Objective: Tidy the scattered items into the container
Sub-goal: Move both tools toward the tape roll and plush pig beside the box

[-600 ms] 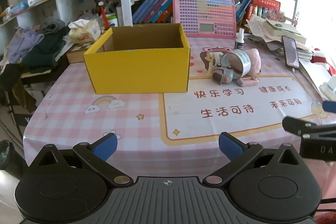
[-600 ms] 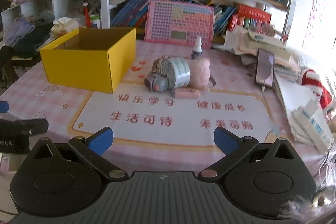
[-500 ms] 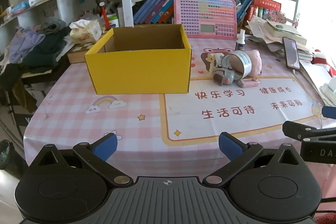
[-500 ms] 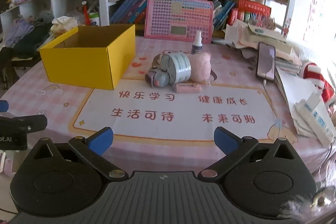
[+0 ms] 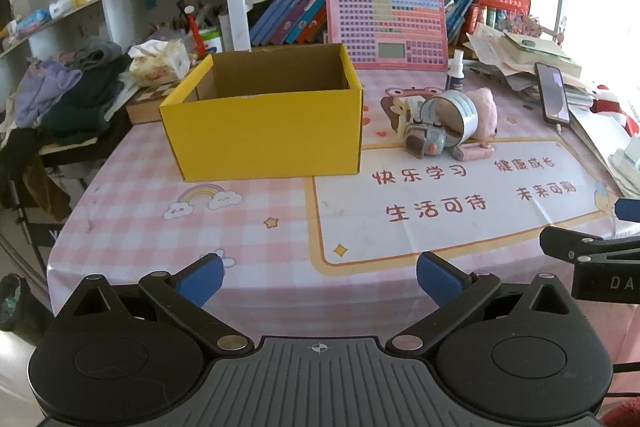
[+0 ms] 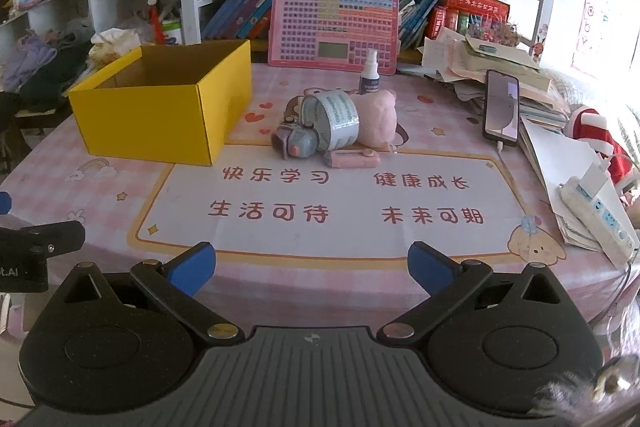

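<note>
An open yellow cardboard box [image 5: 268, 131] [image 6: 160, 119] stands on the pink checked tablecloth. To its right lies a huddle of items: a roll of tape [image 5: 456, 115] [image 6: 336, 119], a small grey toy camera [image 5: 425, 143] [image 6: 294, 143], a pink plush [image 5: 486, 115] [image 6: 380, 119], a flat pink case [image 5: 472, 151] [image 6: 352, 159] and a little spray bottle [image 5: 456, 77] [image 6: 369, 73]. My left gripper [image 5: 318, 277] hangs open over the near table edge, nothing between its blue pads. My right gripper [image 6: 312, 267] is open too, nearer the huddle but well short of it.
A pink toy keyboard [image 6: 334, 29] leans against the bookshelf behind. A phone [image 6: 502, 107] rests on stacked papers at the right, with a power strip [image 6: 596, 215] near the edge. Clothes [image 5: 60, 95] and a tissue box [image 5: 160, 61] sit left of the yellow box.
Both views have crept slightly forward over the table; the box and the items sit a little nearer. Both grippers stay open.
</note>
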Demonstrator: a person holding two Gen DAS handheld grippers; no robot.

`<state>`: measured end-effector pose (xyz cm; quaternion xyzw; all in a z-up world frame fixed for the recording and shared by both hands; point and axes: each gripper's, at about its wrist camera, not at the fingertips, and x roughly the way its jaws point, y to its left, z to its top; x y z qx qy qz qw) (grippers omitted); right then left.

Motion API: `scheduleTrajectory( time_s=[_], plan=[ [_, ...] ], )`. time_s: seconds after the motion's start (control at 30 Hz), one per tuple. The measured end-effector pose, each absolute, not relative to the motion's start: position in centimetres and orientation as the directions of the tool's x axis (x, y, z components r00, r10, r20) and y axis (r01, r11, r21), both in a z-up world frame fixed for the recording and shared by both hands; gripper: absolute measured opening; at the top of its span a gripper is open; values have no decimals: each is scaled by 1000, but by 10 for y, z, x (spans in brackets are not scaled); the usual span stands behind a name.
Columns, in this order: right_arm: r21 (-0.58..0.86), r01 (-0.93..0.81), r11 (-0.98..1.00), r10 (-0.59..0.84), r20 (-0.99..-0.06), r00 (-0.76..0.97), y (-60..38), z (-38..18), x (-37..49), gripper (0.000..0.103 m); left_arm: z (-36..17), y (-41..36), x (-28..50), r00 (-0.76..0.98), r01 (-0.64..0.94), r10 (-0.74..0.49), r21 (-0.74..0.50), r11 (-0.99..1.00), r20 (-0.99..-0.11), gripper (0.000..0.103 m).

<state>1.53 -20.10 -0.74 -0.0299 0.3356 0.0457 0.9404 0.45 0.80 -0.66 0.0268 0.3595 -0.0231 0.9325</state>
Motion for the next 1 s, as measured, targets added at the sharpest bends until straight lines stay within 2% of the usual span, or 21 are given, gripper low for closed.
scheduleTrajectory(
  time_s=[0.2, 1.0],
  plan=[
    [-31, -105, 994, 62, -629, 775, -198, -6, 12, 103, -5, 14, 1, 743, 88, -71, -8, 996, -665, 103],
    [-49, -94, 994, 41, -639, 768, -188, -5, 0, 103, -8, 24, -5, 734, 91, -83, -24, 996, -674, 103]
  ],
)
